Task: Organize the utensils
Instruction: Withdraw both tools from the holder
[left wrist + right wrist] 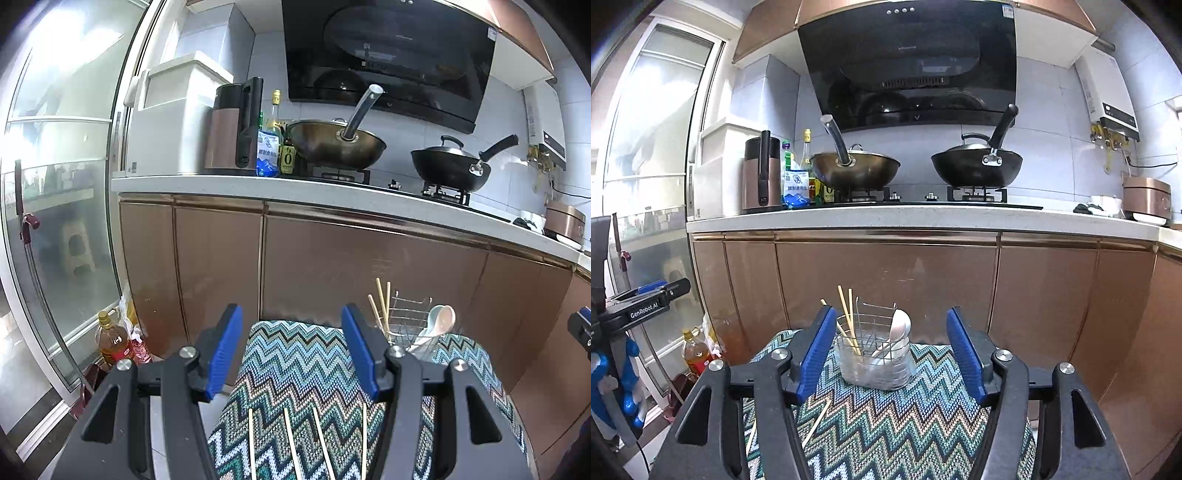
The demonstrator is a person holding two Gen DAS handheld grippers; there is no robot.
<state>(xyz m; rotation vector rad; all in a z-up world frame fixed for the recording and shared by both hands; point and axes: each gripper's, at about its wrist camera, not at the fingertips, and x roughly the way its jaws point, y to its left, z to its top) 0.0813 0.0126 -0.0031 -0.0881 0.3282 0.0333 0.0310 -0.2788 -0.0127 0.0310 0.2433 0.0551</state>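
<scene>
A: Are the claws holding anything?
B: No. Left gripper (291,350) and right gripper (892,350) both gape, empty, over the zigzag cloth (905,424).
A: The utensils?
B: Loose chopsticks (321,439) lie near on the cloth; farther off, the wire holder (873,354) holds chopsticks and a spoon (899,332). Beyond are cabinets (886,277).

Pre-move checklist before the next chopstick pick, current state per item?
1. Left claw open, nothing between its pads: ok.
2. Right claw open and empty: ok.
3. Loose wooden chopsticks lying flat on the zigzag-patterned woven cloth, four in the left wrist view: ok.
4. Wire utensil holder with clear base upright on the cloth: ok.
5. Holder has space beside its chopsticks and white spoon: cannot tell.
6. Whether the loose chopsticks overlap, ends cut off by the frame: cannot tell.
</scene>
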